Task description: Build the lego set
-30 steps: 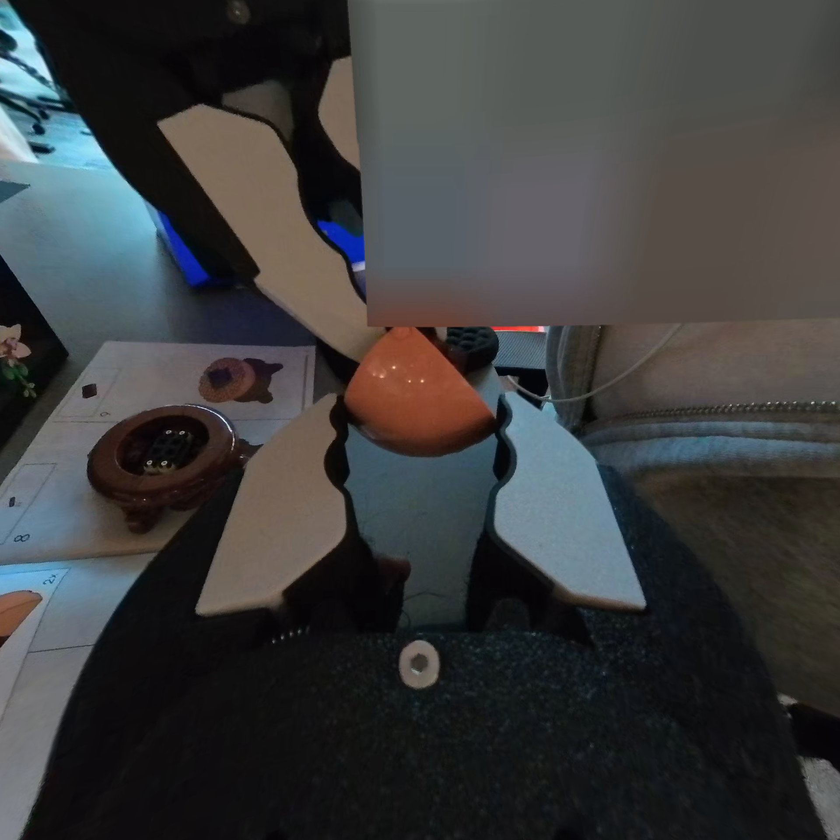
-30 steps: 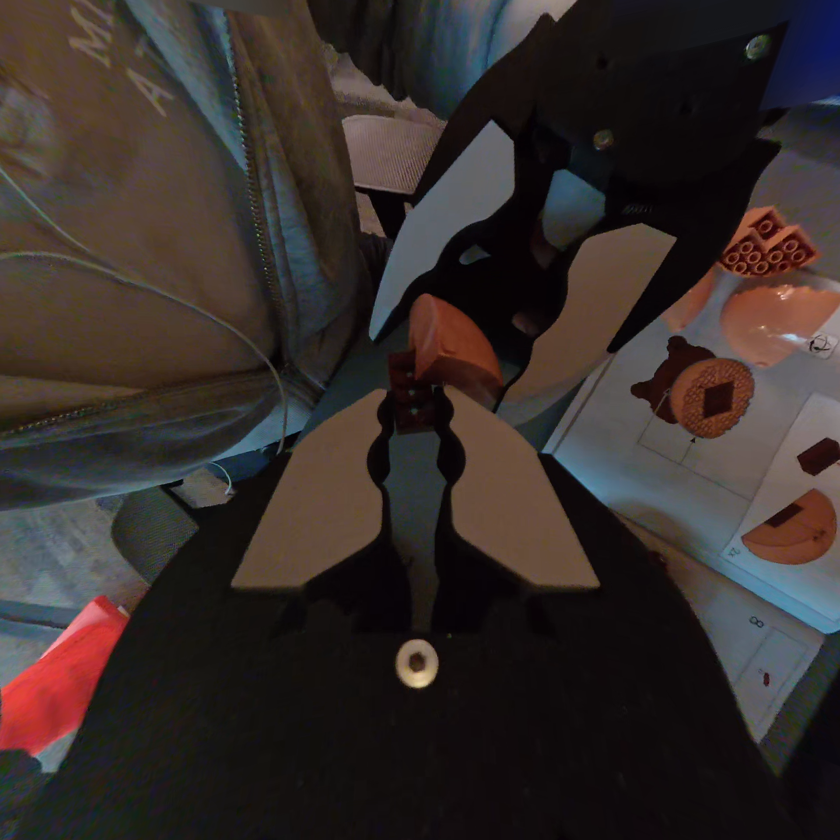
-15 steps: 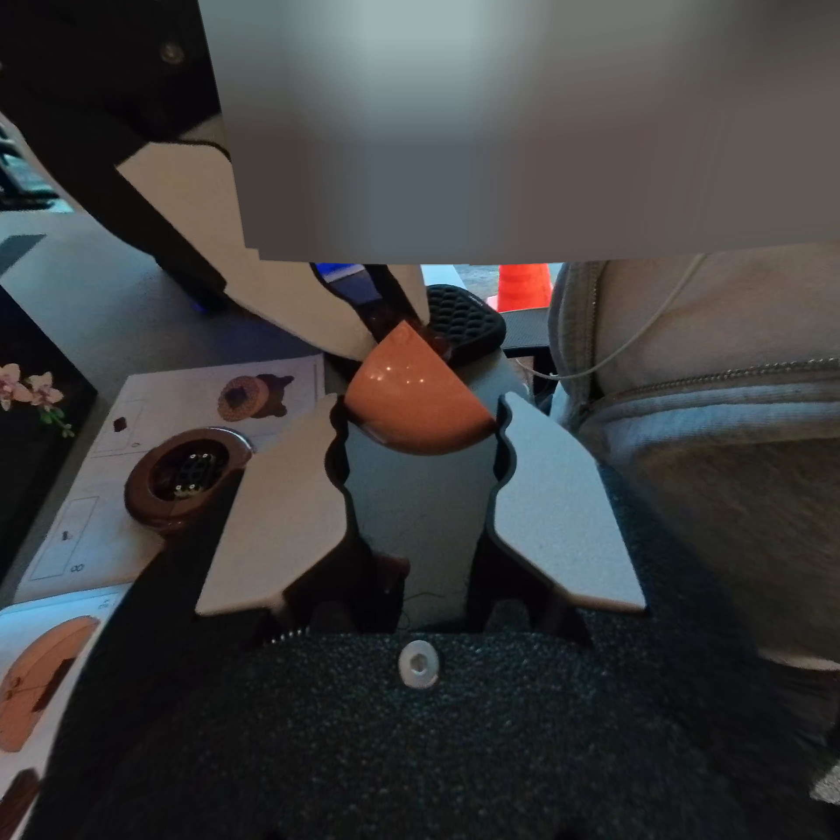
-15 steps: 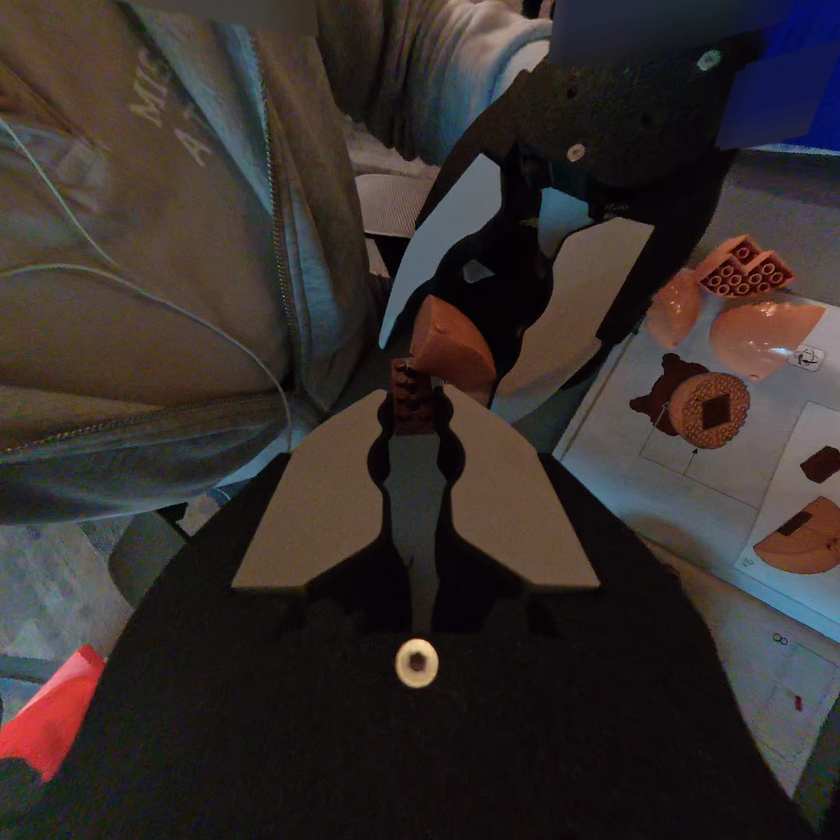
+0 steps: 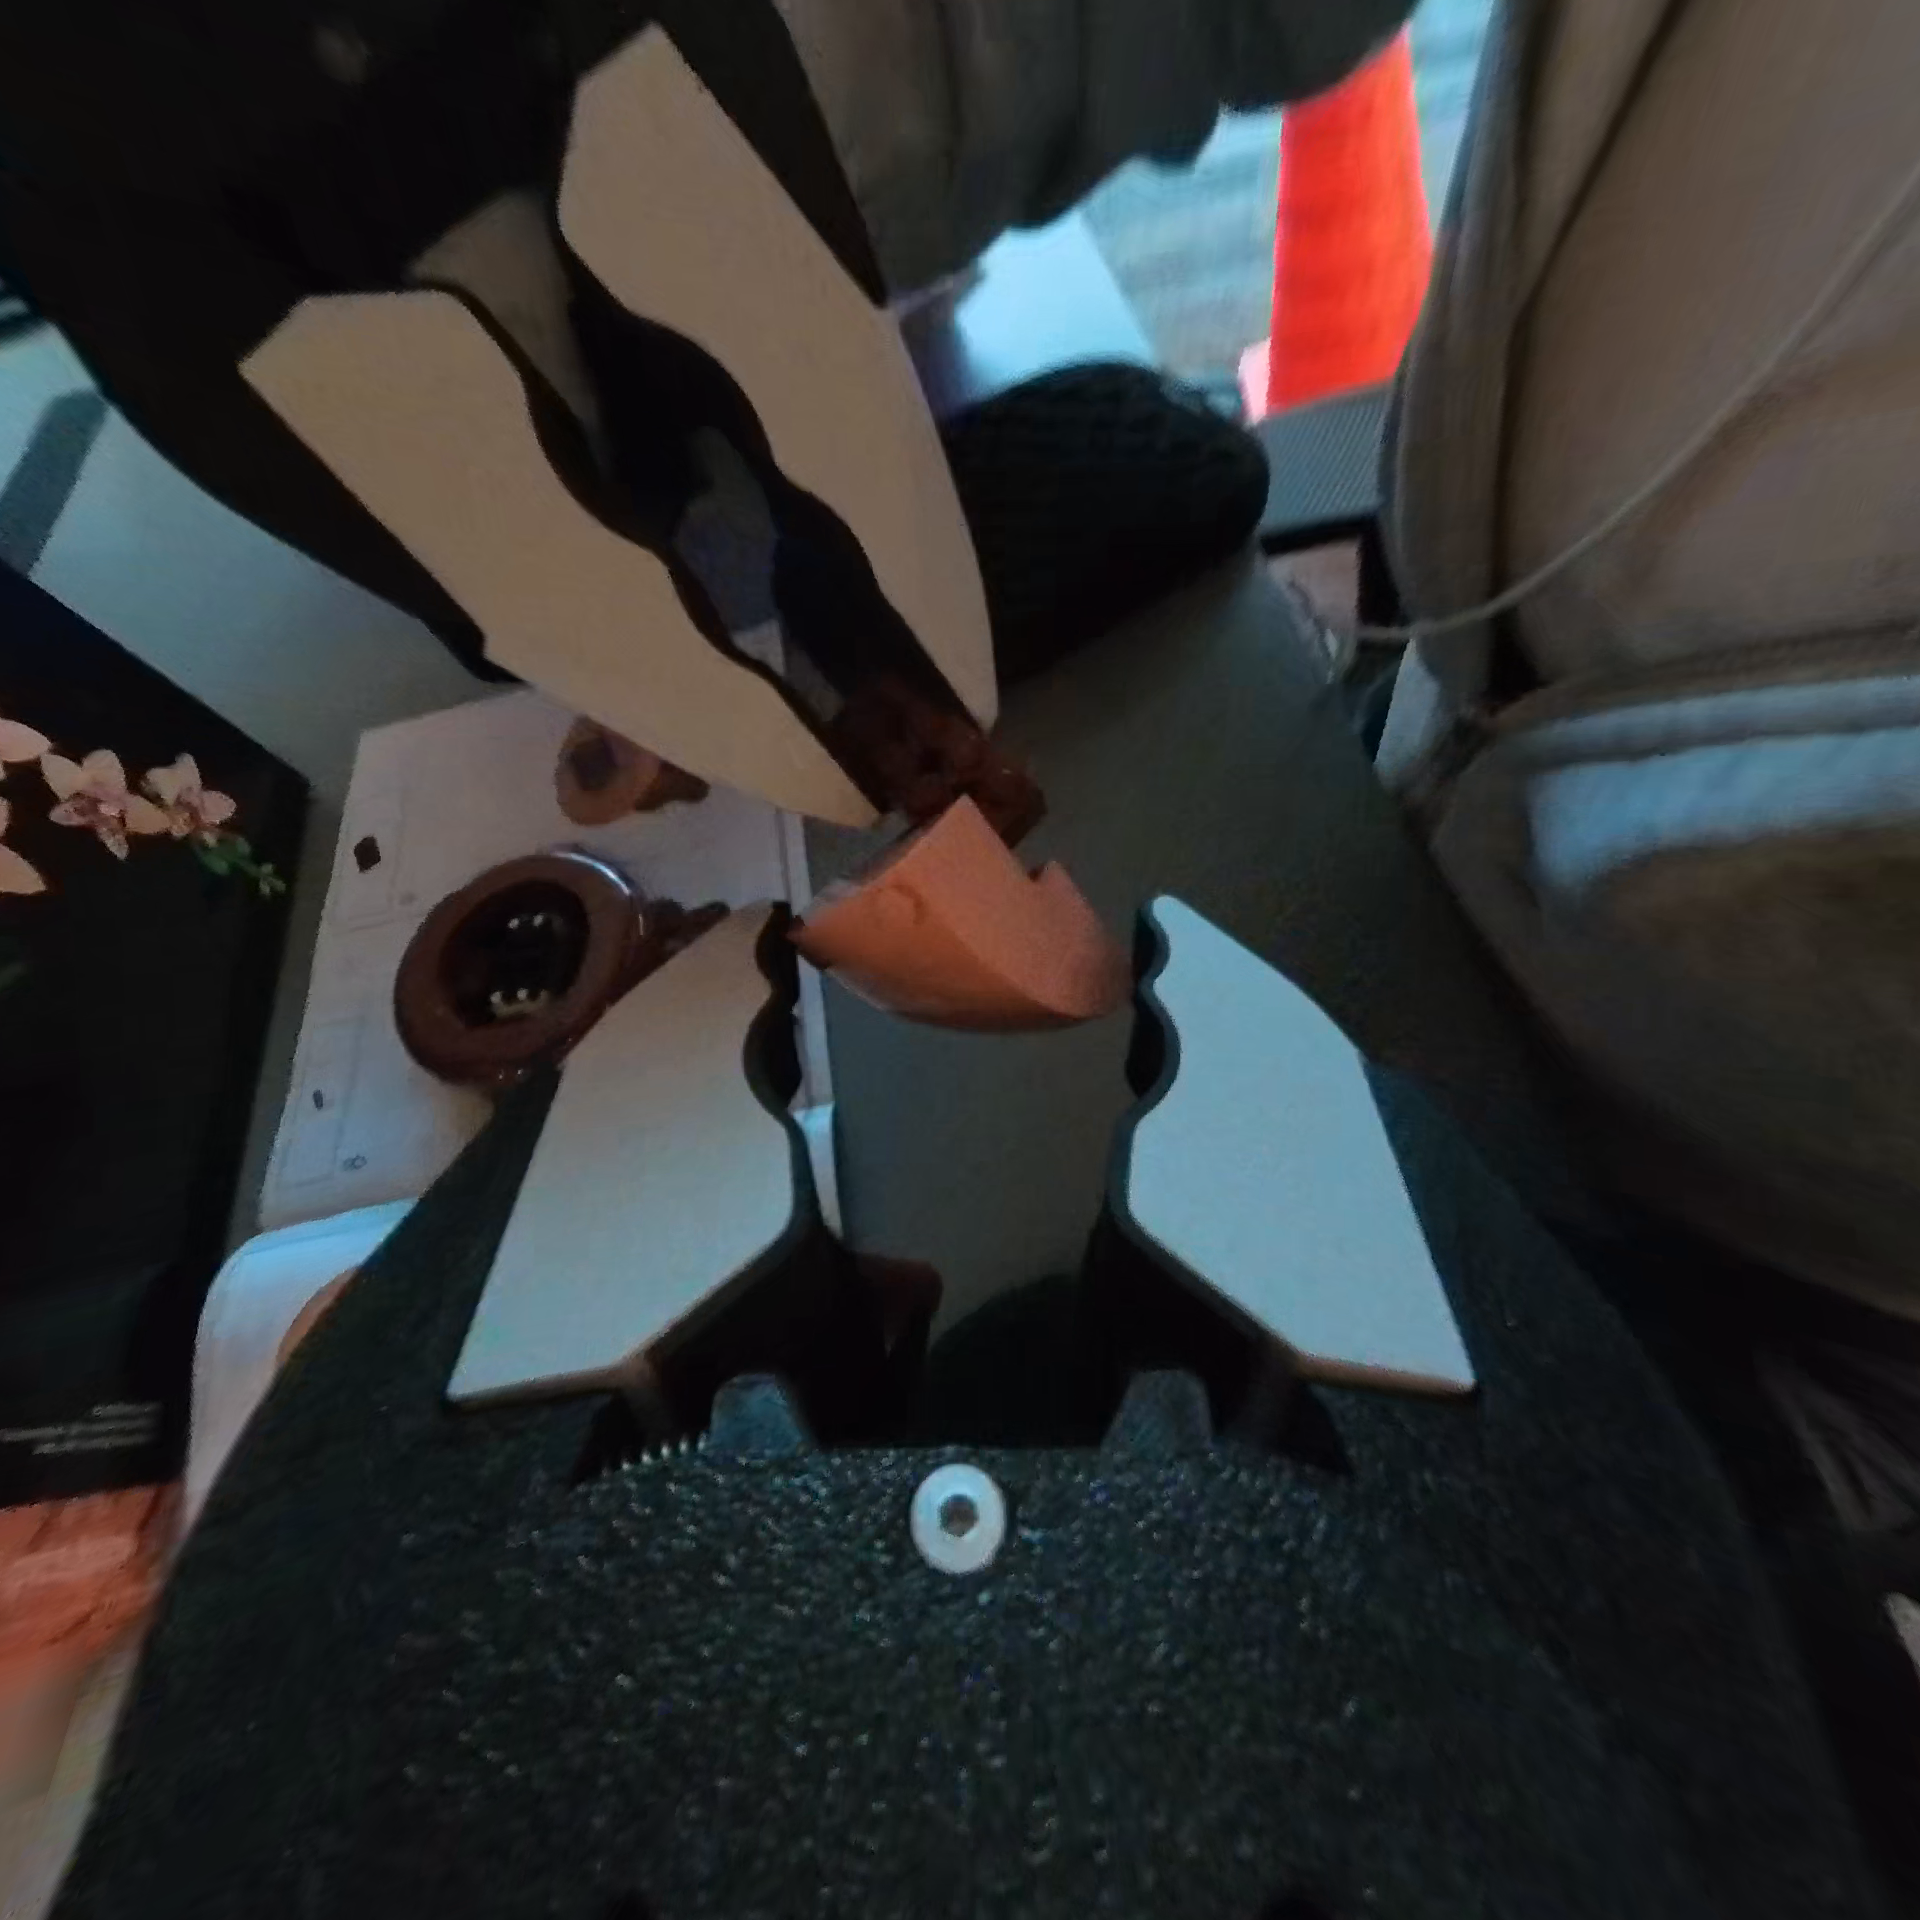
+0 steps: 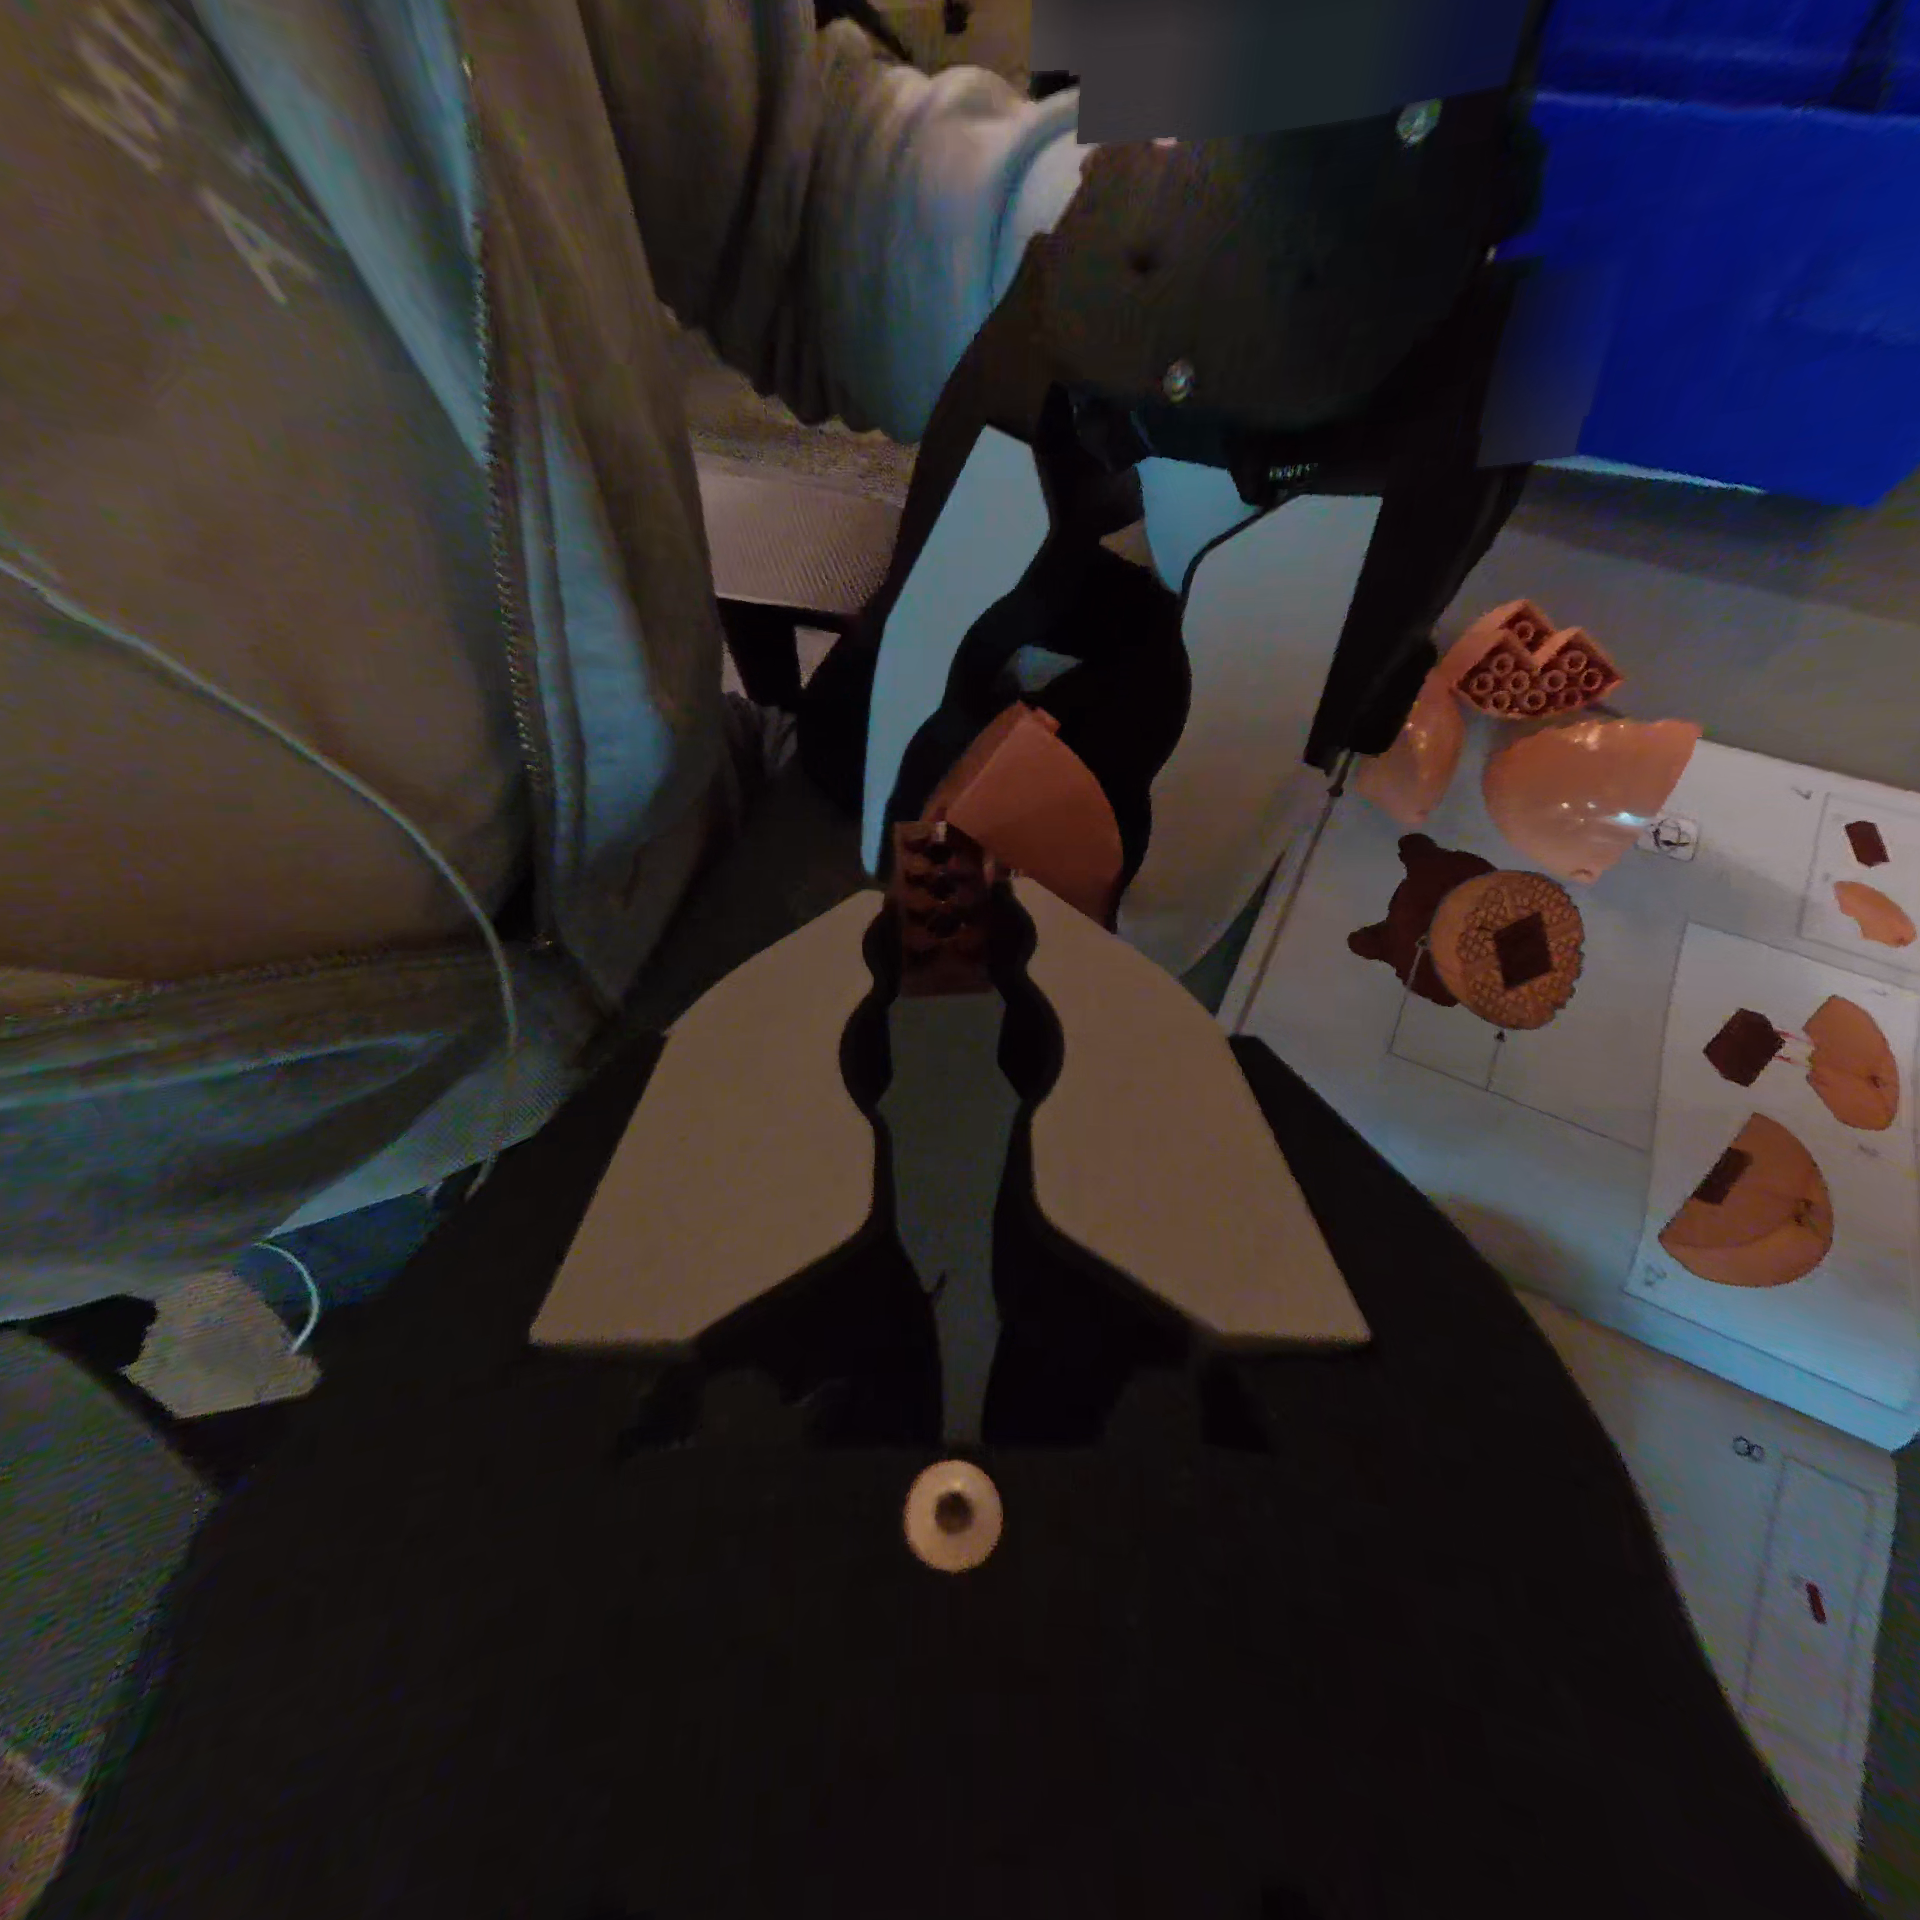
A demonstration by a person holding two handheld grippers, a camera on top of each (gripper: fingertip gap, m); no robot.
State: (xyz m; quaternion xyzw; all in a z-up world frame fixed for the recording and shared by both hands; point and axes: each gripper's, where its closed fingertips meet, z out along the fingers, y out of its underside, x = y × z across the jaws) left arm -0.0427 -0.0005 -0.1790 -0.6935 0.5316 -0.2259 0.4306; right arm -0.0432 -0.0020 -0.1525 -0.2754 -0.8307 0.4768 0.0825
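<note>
My left gripper (image 5: 961, 961) is shut on a salmon-orange quarter-dome piece (image 5: 966, 940), held above the table's front edge. It also shows in the right wrist view (image 6: 1039, 821), between the left gripper's pads. My right gripper (image 6: 948, 920) is shut on a small dark brown studded brick (image 6: 940, 914). In the left wrist view the right gripper comes in from the upper left, and its brown brick (image 5: 925, 758) touches the top back of the orange piece.
A brown round base (image 5: 509, 961) sits on an instruction sheet (image 5: 343, 1039) at the left. Loose salmon pieces (image 6: 1579, 779) and a studded piece (image 6: 1532, 675) lie by the sheet (image 6: 1558, 1091). A black box with flowers (image 5: 104, 935), blue bin (image 6: 1714, 260), person's grey hoodie (image 6: 260, 520) and orange cone (image 5: 1345, 208) surround. My left and right fingertips are right by each other.
Both grippers tilted and shifted while keeping their grasps. The brown brick stays against the orange piece, now seen from above it. The brown base moved rightward in the left wrist view.
</note>
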